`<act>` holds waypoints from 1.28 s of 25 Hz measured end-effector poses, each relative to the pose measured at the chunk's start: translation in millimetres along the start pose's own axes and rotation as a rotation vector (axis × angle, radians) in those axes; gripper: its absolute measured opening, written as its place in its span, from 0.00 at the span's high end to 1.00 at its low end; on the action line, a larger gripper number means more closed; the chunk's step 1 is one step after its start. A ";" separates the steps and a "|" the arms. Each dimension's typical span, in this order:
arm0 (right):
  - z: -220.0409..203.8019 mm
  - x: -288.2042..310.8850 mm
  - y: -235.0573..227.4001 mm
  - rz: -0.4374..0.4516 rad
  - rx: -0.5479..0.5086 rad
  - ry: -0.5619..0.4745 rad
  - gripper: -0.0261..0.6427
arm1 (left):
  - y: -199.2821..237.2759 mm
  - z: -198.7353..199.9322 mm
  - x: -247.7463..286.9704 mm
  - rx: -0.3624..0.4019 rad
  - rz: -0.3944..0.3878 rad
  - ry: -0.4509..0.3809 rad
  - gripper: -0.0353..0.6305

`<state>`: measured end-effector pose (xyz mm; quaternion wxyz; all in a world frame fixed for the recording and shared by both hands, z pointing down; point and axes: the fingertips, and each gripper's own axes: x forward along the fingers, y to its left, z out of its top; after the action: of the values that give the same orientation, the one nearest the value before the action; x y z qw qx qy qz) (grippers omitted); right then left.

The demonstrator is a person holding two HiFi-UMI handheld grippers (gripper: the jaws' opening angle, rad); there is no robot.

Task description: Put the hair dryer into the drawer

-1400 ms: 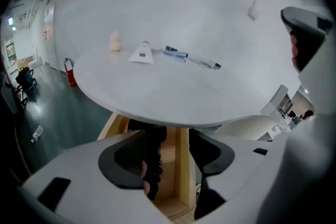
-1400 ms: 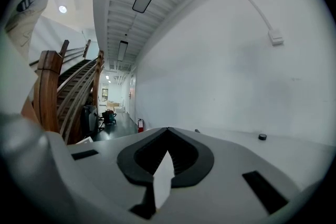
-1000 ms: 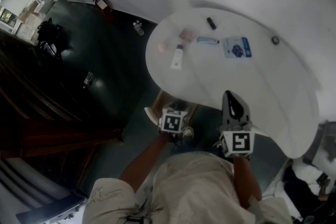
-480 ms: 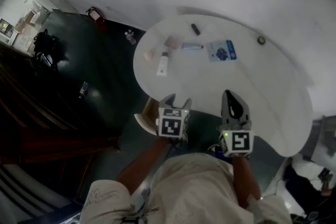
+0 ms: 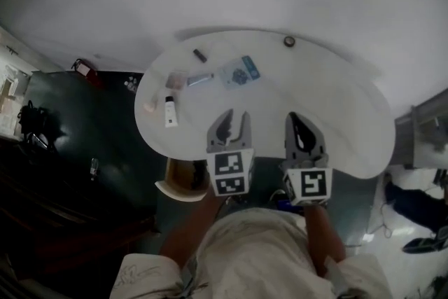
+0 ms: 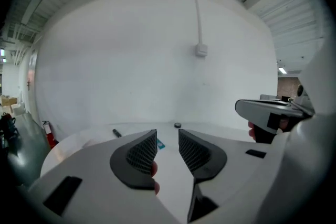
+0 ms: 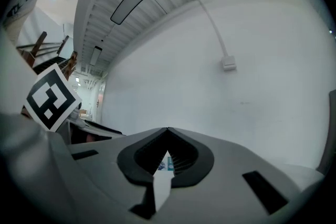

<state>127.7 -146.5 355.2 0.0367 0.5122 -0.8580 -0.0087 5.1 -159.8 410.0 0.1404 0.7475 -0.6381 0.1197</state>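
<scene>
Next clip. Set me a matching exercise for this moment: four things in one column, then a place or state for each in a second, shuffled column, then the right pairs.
Things
1. left gripper
2. right gripper
3. blue packet
4. white tube

Places or states
A. lying near the left edge of the table
B. jaws tip to tip, empty
C. lying on the table beyond the left gripper
D. jaws apart, nothing between them

Pairs: 1-D (those jaws are closing), 2-B, 3-C, 4-A.
</scene>
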 end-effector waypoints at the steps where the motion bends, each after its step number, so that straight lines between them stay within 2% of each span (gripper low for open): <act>1: 0.9 -3.4 -6.7 -0.021 0.001 0.000 0.96 | -7.7 7.0 1.3 0.015 -0.010 -0.028 0.75; 7: 9.2 -26.1 -41.4 -0.122 0.025 -0.011 0.96 | -50.9 47.1 -6.6 0.079 -0.058 -0.236 0.93; 10: 14.6 -35.8 -51.1 -0.147 0.024 -0.013 0.96 | -73.1 64.2 -17.3 0.064 -0.122 -0.343 0.94; 12: 16.7 -41.3 -54.7 -0.156 0.009 -0.011 0.96 | -81.0 70.1 -22.6 0.064 -0.135 -0.379 0.94; 20: 12.8 -52.7 -64.6 -0.171 0.006 0.009 0.96 | -83.0 68.1 -20.3 0.088 -0.113 -0.367 0.95; 26: 21.0 -49.8 -69.9 -0.160 -0.008 0.011 0.96 | -85.0 66.4 -15.4 0.111 -0.122 -0.315 0.95; 32: 22.7 -52.2 -77.5 -0.177 -0.026 -0.008 0.96 | -92.3 65.7 -11.6 0.100 -0.151 -0.332 0.95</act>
<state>218.9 -137.9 325.7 0.0389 0.5853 -0.8095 -0.0251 94.4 -159.4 339.4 0.0042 0.8089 -0.5877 0.0153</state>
